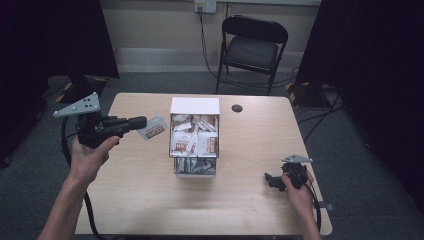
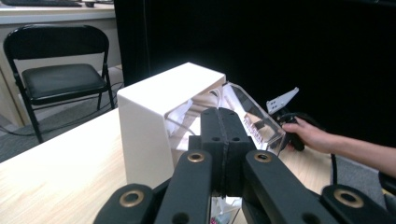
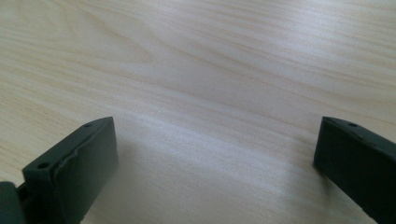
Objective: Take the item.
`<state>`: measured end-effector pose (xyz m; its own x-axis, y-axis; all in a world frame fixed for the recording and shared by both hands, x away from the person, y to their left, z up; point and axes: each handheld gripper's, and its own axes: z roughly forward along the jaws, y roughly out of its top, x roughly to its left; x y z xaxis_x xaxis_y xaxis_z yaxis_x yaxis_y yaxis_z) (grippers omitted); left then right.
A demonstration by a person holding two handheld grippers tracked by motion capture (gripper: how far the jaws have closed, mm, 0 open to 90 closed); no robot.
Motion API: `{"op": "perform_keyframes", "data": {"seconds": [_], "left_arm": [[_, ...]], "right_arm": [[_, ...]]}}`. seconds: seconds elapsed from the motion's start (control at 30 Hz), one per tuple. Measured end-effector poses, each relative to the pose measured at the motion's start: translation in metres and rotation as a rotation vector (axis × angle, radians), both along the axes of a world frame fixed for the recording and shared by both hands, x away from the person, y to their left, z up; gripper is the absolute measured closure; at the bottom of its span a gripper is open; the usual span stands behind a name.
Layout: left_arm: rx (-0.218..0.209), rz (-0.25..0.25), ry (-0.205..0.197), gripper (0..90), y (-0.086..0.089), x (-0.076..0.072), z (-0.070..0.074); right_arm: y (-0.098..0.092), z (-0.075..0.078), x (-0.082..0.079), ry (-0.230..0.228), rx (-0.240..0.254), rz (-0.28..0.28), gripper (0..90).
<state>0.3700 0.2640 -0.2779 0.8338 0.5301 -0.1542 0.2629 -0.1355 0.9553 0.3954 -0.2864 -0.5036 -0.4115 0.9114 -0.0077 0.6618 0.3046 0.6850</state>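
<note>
A white box (image 1: 194, 106) with clear front bins stands mid-table, and several white and brown sachets (image 1: 194, 140) fill the bins. My left gripper (image 1: 141, 123) hovers just left of the box, shut on one such sachet (image 1: 154, 128) that sticks out past its tips. In the left gripper view the jaws (image 2: 225, 119) press together in front of the box (image 2: 149, 121) and its clear bin (image 2: 254, 116). My right gripper (image 1: 270, 179) rests low at the table's right front. It stands open over bare wood (image 3: 215, 135).
A black folding chair (image 1: 252, 47) stands behind the wooden table (image 1: 140, 190). A dark round grommet (image 1: 237, 108) sits near the far edge. Cables trail from both grippers. The person's right hand (image 2: 312, 135) shows beyond the box.
</note>
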Motion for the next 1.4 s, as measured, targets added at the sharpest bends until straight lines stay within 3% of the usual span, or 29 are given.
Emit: {"op": "perform_keyframes", "data": {"seconds": [0.1, 0.27, 0.43, 0.6, 0.9, 1.33, 1.4], "left_arm": [[0.017, 0.017, 0.010, 90.0, 0.004, 0.002, -0.005], [0.008, 0.058, 0.015, 90.0, 0.012, 0.004, -0.011], [0.014, 0.069, 0.021, 90.0, 0.018, 0.004, -0.015], [0.048, 0.081, 0.032, 90.0, 0.020, 0.005, -0.017], [0.071, 0.080, 0.060, 90.0, 0.022, 0.012, -0.039], [0.088, 0.111, 0.090, 90.0, 0.029, 0.019, -0.060], [0.106, 0.109, 0.094, 90.0, 0.030, 0.021, -0.066]], "right_arm": [[0.000, 0.000, 0.000, 0.000, 0.000, 0.001, 0.0], [0.000, 0.000, 0.000, -0.001, 0.000, -0.003, 0.0], [0.000, 0.000, 0.000, -0.001, 0.000, -0.001, 0.0], [0.000, 0.000, 0.000, 0.000, 0.000, -0.004, 0.0], [0.000, 0.000, 0.000, -0.001, -0.001, -0.004, 0.0], [0.000, 0.000, 0.000, -0.002, -0.002, -0.004, 0.0], [0.000, 0.000, 0.000, -0.002, -0.002, -0.004, 0.0]]}}
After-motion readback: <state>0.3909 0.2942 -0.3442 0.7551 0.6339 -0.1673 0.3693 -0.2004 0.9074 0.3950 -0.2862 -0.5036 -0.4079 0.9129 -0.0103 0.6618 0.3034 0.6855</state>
